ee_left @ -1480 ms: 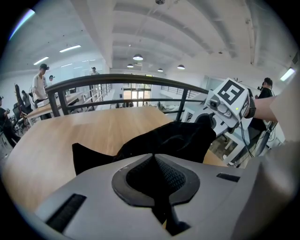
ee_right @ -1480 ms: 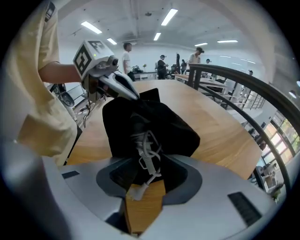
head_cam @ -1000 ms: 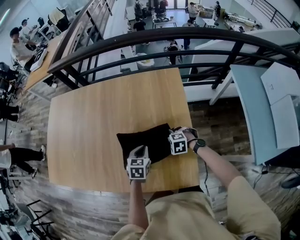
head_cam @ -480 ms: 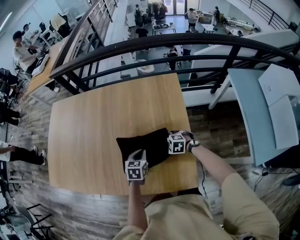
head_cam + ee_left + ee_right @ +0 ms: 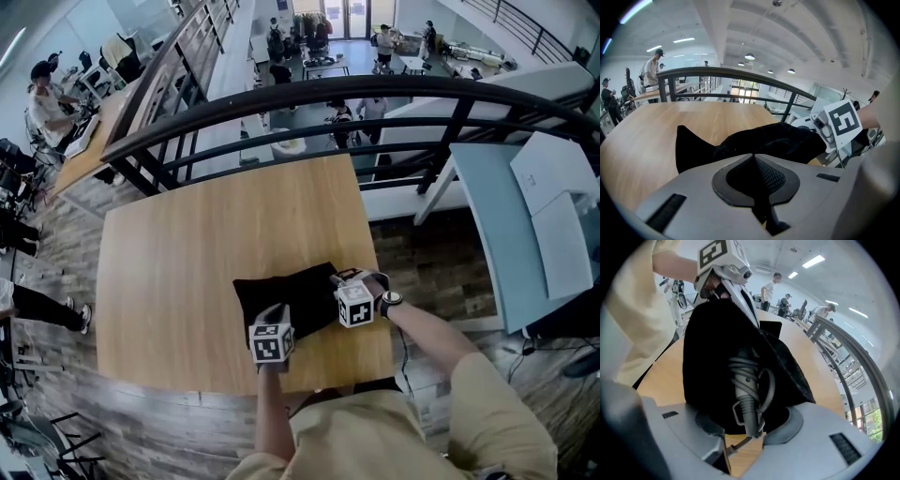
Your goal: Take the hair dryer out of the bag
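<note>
A black cloth bag (image 5: 292, 295) lies near the front edge of the wooden table (image 5: 187, 253). My left gripper (image 5: 278, 311) is shut on the bag's near edge; in the left gripper view black fabric (image 5: 764, 140) is pinched between the pads of that gripper (image 5: 757, 185). At the bag's right end is my right gripper (image 5: 336, 280). In the right gripper view the grey hair dryer handle (image 5: 745, 390), its cord wound round it, sticks out of the bag's mouth (image 5: 717, 357). It lies between the jaws of that gripper (image 5: 747, 432), which are closing and not clamped on it.
A black metal railing (image 5: 281, 98) runs along the table's far edge, with people on a lower floor beyond. A pale blue table (image 5: 520, 225) with white sheets stands to the right. The table's front edge (image 5: 234, 380) is just behind both grippers.
The right gripper has tilted and drawn back a little at the bag's right end. The left gripper and the bag have kept their place.
</note>
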`<action>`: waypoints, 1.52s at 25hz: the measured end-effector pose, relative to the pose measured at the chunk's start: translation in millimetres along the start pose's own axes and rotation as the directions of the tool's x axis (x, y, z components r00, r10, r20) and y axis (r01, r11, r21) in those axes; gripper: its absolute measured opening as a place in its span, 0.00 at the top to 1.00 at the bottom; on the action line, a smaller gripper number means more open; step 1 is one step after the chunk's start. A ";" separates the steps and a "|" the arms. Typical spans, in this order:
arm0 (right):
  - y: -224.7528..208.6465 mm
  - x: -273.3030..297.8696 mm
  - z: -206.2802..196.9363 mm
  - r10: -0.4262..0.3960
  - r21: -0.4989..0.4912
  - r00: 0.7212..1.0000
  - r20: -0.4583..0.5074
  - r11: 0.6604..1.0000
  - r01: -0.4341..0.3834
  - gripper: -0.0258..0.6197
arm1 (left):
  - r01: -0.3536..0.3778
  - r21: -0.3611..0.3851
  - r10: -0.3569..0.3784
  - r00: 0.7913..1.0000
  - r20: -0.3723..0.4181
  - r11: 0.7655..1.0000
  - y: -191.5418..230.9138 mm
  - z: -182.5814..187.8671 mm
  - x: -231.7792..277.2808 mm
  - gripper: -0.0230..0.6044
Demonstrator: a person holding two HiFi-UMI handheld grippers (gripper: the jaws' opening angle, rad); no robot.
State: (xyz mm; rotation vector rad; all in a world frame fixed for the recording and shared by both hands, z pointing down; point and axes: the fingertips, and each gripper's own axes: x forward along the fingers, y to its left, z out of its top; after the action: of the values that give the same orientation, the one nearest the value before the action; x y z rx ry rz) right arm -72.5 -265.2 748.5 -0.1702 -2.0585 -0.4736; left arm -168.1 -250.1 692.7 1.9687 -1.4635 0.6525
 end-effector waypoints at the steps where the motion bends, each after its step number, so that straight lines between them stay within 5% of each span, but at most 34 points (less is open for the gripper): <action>1: -0.5 -4.8 2.6 -0.006 -0.018 1.000 0.004 1.000 0.006 0.71 | 0.000 -0.007 0.000 1.000 0.003 1.000 -0.1 -0.7 -0.3 0.93; 14: 4.8 -73.0 26.7 -0.059 -0.214 0.997 0.052 0.974 0.069 0.72 | 0.037 -0.085 -0.033 0.998 0.048 0.996 -8.4 1.2 1.3 0.93; 22: 13.7 -105.5 12.7 -0.072 -0.278 0.997 0.011 0.958 0.072 0.73 | -0.001 -0.139 0.007 0.999 0.044 0.990 3.7 -5.7 -4.9 0.93; 38: 11.5 -195.0 9.5 -0.167 -0.239 0.986 0.007 0.957 0.163 0.73 | -0.034 -0.189 0.045 0.998 0.050 0.981 20.3 -10.9 -9.1 0.93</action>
State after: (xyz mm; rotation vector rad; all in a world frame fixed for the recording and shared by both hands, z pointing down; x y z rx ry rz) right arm 23.2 -236.8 580.3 -0.1380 -2.0074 -0.8252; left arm -190.5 -240.7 697.5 1.8281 -1.5406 0.4622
